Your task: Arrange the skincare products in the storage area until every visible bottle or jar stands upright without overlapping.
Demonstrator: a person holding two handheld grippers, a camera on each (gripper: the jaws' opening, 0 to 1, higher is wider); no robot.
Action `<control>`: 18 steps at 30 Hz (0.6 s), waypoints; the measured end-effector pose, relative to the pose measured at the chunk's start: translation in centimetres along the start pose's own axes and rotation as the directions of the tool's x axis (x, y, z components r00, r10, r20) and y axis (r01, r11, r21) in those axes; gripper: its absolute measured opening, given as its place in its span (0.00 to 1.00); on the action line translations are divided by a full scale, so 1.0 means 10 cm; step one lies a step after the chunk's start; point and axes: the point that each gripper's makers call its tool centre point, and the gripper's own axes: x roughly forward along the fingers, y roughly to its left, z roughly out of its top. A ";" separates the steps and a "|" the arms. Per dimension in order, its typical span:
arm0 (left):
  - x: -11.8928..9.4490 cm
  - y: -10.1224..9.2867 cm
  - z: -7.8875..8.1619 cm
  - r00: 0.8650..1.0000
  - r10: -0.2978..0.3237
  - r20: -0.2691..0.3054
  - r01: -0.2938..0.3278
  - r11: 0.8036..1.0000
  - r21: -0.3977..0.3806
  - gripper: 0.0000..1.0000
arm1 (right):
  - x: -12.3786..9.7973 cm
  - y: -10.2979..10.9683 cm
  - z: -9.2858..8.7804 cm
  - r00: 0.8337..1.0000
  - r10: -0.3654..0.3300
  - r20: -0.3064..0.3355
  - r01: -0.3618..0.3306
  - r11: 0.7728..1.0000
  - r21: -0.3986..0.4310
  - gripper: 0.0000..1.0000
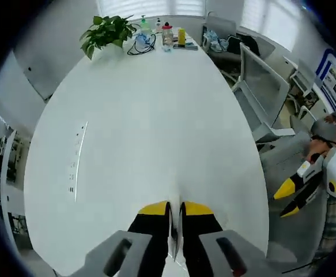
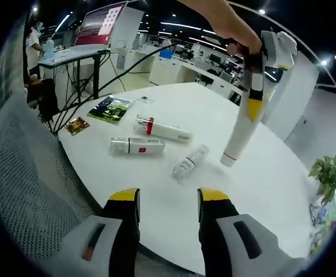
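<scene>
Three skincare products lie on their sides on the white table (image 2: 271,190): a white tube with a red band (image 2: 162,130), a bottle with a red label (image 2: 138,145) and a small clear bottle (image 2: 189,163). My right gripper (image 2: 169,199) is open over the near table edge, short of them, with nothing between its jaws. A hand holds my left gripper (image 2: 253,109) above the table, shut on a long white tube (image 2: 240,138) that hangs tilted, its red-ringed end low near the surface. In the left gripper view the left gripper (image 1: 176,208) has its jaws almost together; the right gripper (image 1: 289,199) stands off the table's right edge.
A green packet (image 2: 111,109) and a small brown packet (image 2: 77,125) lie beyond the products. A grey mesh chair (image 2: 23,190) stands close at the left. At the table's far end are a potted plant (image 1: 107,32) and several bottles (image 1: 168,34). Office chairs (image 1: 263,86) line the right.
</scene>
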 end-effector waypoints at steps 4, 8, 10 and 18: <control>0.08 0.08 0.02 0.999 0.009 -0.043 -0.009 1.000 0.009 0.05 | 0.01 0.01 -0.02 1.000 0.004 -0.010 -0.004 1.000 -0.005 0.37; 0.14 0.11 -0.02 0.994 0.014 -0.104 -0.011 1.000 0.026 0.05 | 0.01 0.01 -0.03 1.000 0.007 -0.011 -0.007 1.000 -0.004 0.37; 0.16 0.12 0.02 0.995 0.010 -0.102 -0.007 0.999 0.034 0.06 | 0.01 0.01 -0.03 1.000 0.007 -0.013 -0.007 1.000 -0.005 0.37; 0.12 0.18 0.00 0.984 0.003 -0.179 0.002 1.000 0.027 0.06 | 0.02 0.01 -0.06 1.000 0.008 -0.025 -0.008 1.000 -0.010 0.37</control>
